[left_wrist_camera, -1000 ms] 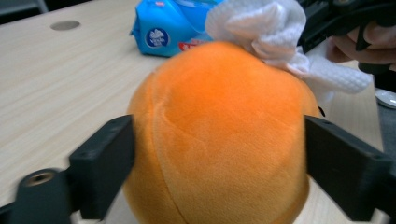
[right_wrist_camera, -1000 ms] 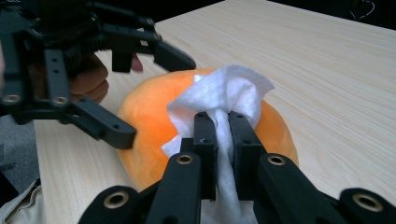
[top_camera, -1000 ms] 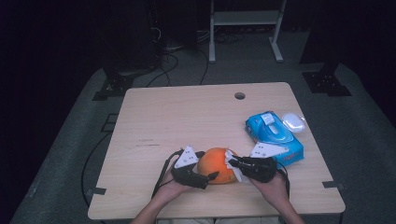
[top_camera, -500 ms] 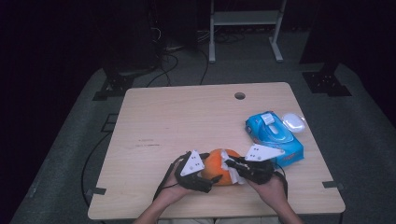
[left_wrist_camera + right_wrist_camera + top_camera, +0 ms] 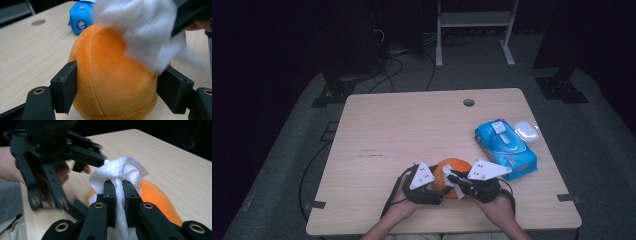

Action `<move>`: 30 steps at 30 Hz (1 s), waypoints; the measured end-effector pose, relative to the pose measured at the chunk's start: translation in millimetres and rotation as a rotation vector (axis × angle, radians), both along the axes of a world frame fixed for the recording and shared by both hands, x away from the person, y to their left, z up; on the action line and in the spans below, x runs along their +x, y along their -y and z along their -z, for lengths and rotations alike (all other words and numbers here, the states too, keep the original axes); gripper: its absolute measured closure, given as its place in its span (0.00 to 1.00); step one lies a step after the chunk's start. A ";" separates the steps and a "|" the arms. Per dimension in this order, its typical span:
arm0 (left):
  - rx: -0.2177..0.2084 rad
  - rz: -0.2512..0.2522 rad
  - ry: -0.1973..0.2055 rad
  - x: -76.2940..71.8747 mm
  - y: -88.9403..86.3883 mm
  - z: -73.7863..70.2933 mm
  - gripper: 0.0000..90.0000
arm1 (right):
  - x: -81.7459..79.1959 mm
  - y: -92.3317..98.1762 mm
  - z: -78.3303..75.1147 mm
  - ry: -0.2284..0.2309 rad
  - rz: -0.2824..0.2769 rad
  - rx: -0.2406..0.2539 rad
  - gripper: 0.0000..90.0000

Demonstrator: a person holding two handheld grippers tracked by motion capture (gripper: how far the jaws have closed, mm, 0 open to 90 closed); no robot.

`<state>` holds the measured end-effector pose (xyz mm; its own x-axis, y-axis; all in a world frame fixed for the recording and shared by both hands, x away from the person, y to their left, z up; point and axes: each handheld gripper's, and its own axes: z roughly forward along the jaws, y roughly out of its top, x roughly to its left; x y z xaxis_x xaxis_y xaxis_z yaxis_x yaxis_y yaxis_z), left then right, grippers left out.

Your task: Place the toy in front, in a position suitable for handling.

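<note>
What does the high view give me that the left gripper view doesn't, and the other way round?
High view: the whole table, the right tongs reaching in from the right, and a white oval object beside the blue wipes pack. Left gripper view: the left tongs, jaws just closing, with pads at either side of the orange plush ball, plus its seams and the white wipe blurred across its top. Both: the ball, the pack and the table's hole.

Light wooden table [image 5: 402, 130], orange plush ball [image 5: 455, 166] near front edge, blue wipes pack [image 5: 506, 149] and small white lid [image 5: 527, 131] at right
</note>
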<state>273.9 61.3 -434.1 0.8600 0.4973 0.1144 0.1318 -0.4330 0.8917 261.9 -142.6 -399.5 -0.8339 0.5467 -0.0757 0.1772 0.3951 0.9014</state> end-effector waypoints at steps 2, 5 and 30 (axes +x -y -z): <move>-0.004 0.009 0.001 0.1 -0.9 0.0 0.28 | 1.8 0.5 -1.0 0.004 0.004 -0.008 0.92; -0.056 0.018 -0.027 4.8 -4.7 2.1 0.24 | 9.2 13.7 0.2 -0.024 0.038 0.016 0.92; -0.033 0.062 0.014 1.5 0.2 4.8 0.34 | 9.5 18.7 -4.2 -0.029 0.076 0.028 0.92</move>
